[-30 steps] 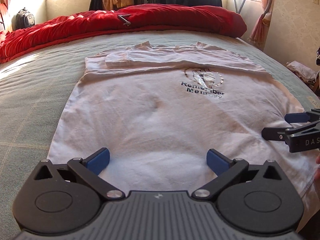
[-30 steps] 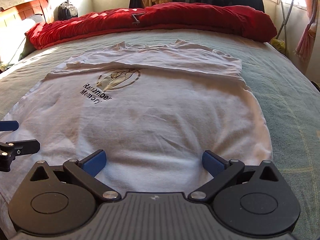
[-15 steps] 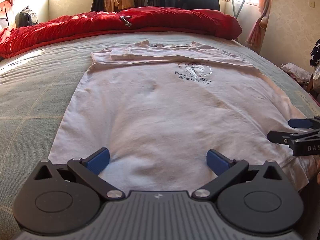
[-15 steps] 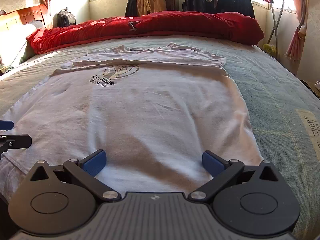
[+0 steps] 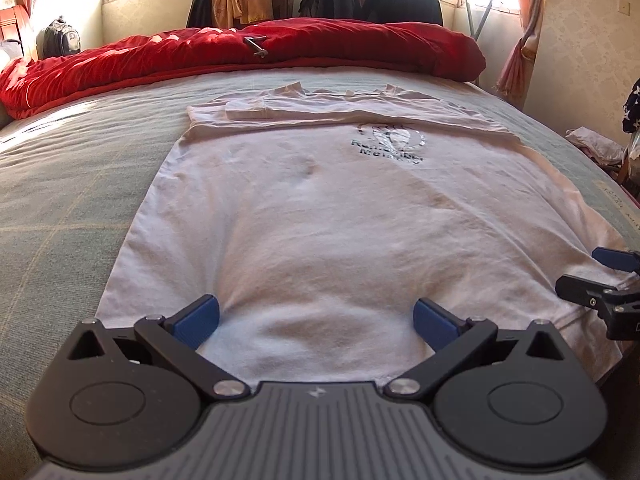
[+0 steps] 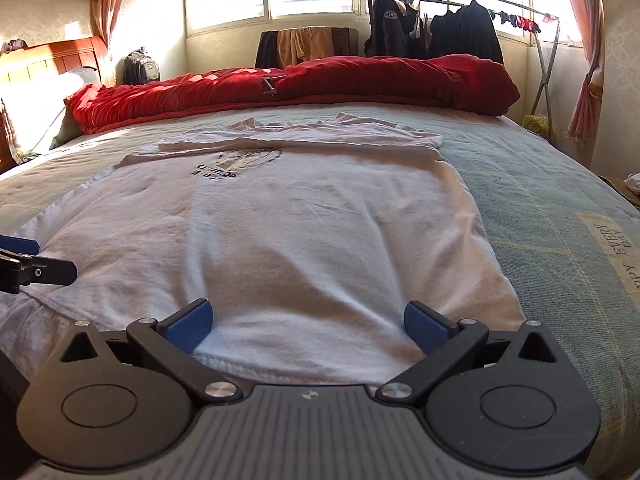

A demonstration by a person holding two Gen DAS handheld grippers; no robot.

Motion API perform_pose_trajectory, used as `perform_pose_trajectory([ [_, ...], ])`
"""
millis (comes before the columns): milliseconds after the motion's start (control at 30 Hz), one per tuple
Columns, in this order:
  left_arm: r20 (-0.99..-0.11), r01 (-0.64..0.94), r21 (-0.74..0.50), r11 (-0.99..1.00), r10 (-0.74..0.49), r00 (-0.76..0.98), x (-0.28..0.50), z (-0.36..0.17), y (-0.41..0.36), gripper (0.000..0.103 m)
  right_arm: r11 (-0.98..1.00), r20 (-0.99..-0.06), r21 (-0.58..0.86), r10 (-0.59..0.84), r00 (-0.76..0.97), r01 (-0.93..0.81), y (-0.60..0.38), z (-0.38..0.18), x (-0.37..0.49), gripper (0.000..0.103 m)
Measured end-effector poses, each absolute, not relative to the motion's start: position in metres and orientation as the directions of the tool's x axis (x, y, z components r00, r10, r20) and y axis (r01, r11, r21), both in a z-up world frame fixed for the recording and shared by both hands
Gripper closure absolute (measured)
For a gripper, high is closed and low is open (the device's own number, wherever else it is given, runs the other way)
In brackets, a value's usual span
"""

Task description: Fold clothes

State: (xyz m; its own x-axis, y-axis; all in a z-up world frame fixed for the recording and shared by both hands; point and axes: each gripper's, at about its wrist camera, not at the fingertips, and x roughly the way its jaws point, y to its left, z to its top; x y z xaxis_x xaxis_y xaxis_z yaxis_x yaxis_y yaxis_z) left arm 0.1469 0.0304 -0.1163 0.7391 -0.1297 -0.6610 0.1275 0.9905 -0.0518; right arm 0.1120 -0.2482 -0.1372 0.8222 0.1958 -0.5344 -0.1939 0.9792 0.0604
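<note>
A white T-shirt (image 5: pixel 320 208) with a dark chest print (image 5: pixel 390 142) lies flat on the bed, its sleeves folded across the top and its hem towards me. My left gripper (image 5: pixel 316 318) is open, its blue pads straddling the hem on the shirt's left half. My right gripper (image 6: pixel 306 322) is open too, low over the hem (image 6: pixel 296 364) on the right half of the T-shirt (image 6: pixel 304 224). Each gripper shows in the other's view: the right gripper (image 5: pixel 600 280) at the right edge, the left gripper (image 6: pixel 28 264) at the left edge. Nothing is held.
The bed (image 5: pixel 68 184) has a grey-green checked cover. A red duvet (image 5: pixel 240 52) is bunched along the far side. Behind it a rack of dark clothes (image 6: pixel 432 32) stands by the windows. A wooden headboard (image 6: pixel 52 60) is at the left.
Both grippers have drawn back and dropped towards the shirt's hem, so the cameras look more level across the bed. Both stayed open; the shirt has not moved.
</note>
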Motion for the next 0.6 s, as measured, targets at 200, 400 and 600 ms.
perform_pose_trajectory([
  [200, -0.659, 0.124, -0.051, 0.991, -0.127, 0.742, 0.143, -0.116, 0.03, 0.001, 0.979, -0.506, 0.068, 0.199, 0.839, -0.191, -0.255, -0.132, 0.102, 0.0],
  [400, -0.658, 0.125, -0.05, 0.991, -0.126, 0.743, 0.143, -0.117, 0.031, 0.001, 0.984, -0.525, 0.135, 0.17, 0.834, -0.115, -0.278, -0.125, 0.127, 0.0],
  [600, -0.651, 0.137, -0.06, 0.989, -0.143, 0.745, 0.141, -0.117, 0.033, 0.001, 0.983, -0.524, 0.16, 0.166, 0.836, -0.095, -0.298, -0.129, 0.134, 0.0],
])
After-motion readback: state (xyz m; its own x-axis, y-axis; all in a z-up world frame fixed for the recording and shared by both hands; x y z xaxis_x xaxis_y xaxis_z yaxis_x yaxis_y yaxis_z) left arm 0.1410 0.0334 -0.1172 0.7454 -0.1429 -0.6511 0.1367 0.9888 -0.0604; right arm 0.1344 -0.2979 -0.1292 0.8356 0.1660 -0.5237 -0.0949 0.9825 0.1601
